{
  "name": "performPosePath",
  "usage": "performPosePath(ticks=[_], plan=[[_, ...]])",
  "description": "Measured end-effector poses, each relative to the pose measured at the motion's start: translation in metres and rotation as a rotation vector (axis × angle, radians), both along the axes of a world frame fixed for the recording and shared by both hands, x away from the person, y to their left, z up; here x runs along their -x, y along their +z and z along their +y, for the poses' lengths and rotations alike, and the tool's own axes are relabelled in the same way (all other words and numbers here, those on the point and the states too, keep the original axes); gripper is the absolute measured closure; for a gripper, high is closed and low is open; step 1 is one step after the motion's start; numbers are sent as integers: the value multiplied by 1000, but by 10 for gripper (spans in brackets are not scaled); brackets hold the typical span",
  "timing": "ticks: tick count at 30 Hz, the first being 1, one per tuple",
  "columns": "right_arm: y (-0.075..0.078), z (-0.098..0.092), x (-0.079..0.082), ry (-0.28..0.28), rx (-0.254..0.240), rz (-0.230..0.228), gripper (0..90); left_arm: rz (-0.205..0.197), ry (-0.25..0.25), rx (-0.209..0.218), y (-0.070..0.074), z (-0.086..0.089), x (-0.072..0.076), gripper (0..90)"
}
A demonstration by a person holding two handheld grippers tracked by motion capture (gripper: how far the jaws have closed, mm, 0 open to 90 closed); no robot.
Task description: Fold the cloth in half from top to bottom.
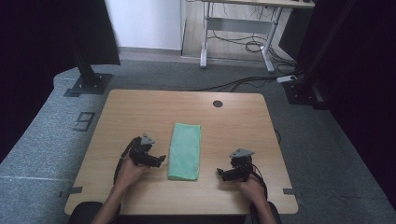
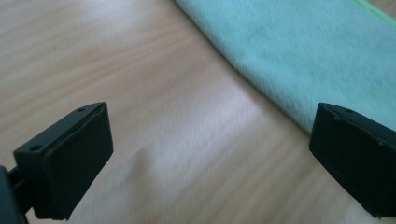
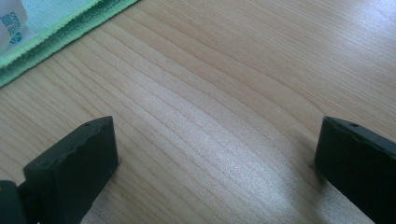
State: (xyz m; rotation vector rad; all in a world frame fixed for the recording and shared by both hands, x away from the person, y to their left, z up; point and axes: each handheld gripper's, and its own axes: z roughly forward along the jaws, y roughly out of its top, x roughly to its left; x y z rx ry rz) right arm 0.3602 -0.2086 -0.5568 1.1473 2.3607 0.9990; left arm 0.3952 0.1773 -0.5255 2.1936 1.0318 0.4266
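Observation:
A folded green cloth lies lengthwise in the middle of the wooden table. My left gripper rests on the table just left of the cloth's near half, jaws pointing at it. In the left gripper view the left gripper is open over bare wood, with the cloth edge just beyond its far jaw. My right gripper sits right of the cloth's near corner. In the right gripper view that gripper is open on bare wood, with the cloth's stitched edge and a white label at the upper left.
A round cable hole sits near the table's far edge. Grey carpet surrounds the table. Black stand bases stand at the far left and far right, and a white desk frame with cables stands behind.

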Motion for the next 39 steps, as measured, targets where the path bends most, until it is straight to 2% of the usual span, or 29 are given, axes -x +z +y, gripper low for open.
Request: performPosePath(ticks=[8, 18, 23, 27, 30, 34, 39], plan=[[0, 0, 0, 0, 0, 0, 0, -1, 15, 4, 3, -17, -24, 0], [0, 0, 0, 0, 0, 0, 0, 25, 48, -17, -11, -23, -42, 0], [0, 0, 0, -1, 0, 0, 0, 35, 55, -30, -19, -26, -45, 0], [0, 1, 0, -8, 1, 2, 0, 37, 64, -13, -22, -25, -44, 0], [2, 5, 0, -3, 11, 21, 0, 37, 67, -11, -22, -25, -43, 0], [6, 16, 0, 39, -12, 28, 0, 34, 70, -12, -22, -26, -40, 20], [17, 43, -1, 106, -55, 5, 0, 43, 63, 1, -22, -26, -36, 25]])
